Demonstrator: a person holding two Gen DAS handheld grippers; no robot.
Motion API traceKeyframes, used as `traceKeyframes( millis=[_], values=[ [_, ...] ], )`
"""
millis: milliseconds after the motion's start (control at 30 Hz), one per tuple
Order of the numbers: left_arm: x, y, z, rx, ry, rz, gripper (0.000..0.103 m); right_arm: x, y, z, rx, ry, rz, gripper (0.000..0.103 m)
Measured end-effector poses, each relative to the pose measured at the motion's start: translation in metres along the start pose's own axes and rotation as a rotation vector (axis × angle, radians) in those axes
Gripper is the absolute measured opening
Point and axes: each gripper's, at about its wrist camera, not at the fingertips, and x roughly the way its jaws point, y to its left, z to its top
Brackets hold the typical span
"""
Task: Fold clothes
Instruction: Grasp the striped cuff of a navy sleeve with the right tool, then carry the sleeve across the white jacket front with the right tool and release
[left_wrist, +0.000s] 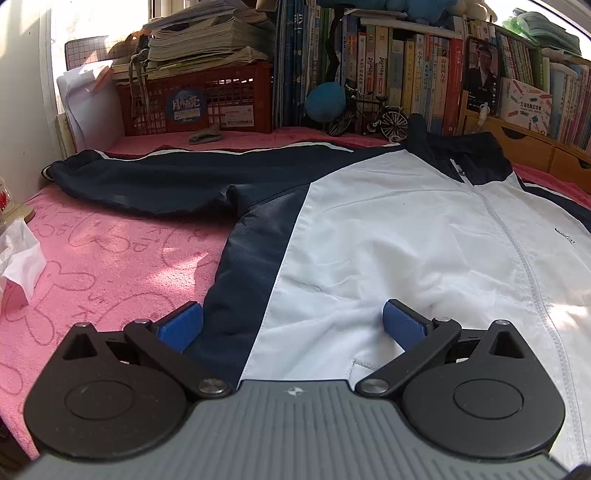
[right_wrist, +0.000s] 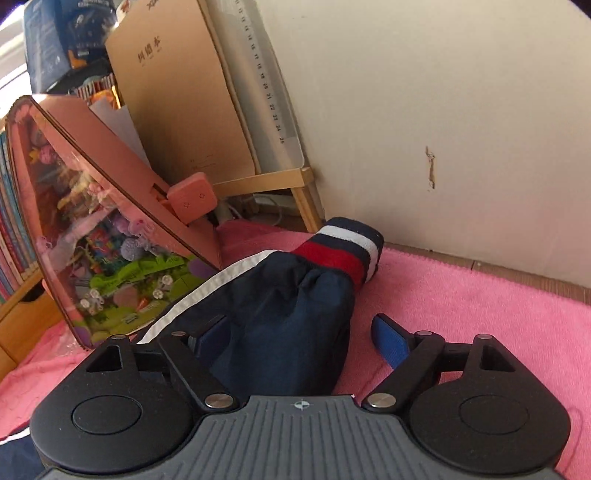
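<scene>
Jaws wide, both grippers – L (left_wrist: 291, 325) over jacket (left_wrist: 388, 236) hem, R (right_wrist: 301, 338) round sleeve (right_wrist: 295, 306).

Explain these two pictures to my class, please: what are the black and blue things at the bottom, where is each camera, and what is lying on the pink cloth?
Each picture comes from a camera mounted on a hand-held gripper, looking forward along its two blue-padded fingers. A person holds one gripper in each hand; there is no robot arm.

The left gripper is open above the lower front of a navy and white zip-up jacket, spread flat on a pink towel. One sleeve stretches out to the left. Books and a red crate stand behind.

The right gripper is also open, straddling the jacket's other sleeve near its red, white and navy striped cuff. Nothing is gripped yet.
</scene>
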Motion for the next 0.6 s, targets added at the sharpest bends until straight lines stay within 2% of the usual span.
traceKeyframes(
  millis=[33, 67, 100, 133, 200, 300, 433, 533, 600],
  values=[
    [0.001, 0.001, 0.0, -0.001, -0.001, -0.003, 0.103, 0.002, -0.001, 0.002, 0.018, 0.005, 0.0, 0.059],
    [0.001, 0.001, 0.0, -0.001, -0.002, -0.006, 0.103, 0.004, -0.002, 0.004, 0.038, 0.009, -0.002, 0.053],
    [0.001, 0.001, 0.0, -0.002, -0.004, -0.006, 0.103, 0.003, -0.005, 0.005, 0.063, 0.023, 0.006, 0.036],
    [0.001, 0.001, 0.0, -0.002, -0.005, -0.007, 0.103, 0.001, -0.009, 0.007, 0.088, 0.038, 0.017, 0.027],
    [0.001, 0.001, 0.0, -0.003, -0.007, -0.008, 0.103, -0.006, -0.014, 0.009, 0.147, 0.047, 0.052, 0.02],
    [0.001, 0.001, 0.0, -0.005, -0.009, -0.009, 0.103, -0.035, -0.004, 0.01, 0.118, 0.006, 0.085, 0.016],
    [0.001, 0.002, -0.001, -0.008, -0.012, -0.011, 0.103, -0.101, 0.038, 0.009, -0.002, -0.066, 0.235, 0.015],
    [0.0, 0.002, -0.001, -0.011, -0.015, -0.014, 0.103, -0.151, 0.09, 0.0, -0.106, -0.092, 0.414, 0.015],
    [0.0, 0.003, -0.001, -0.013, -0.016, -0.016, 0.103, -0.185, 0.141, -0.016, -0.211, -0.081, 0.565, 0.015]
  ],
)
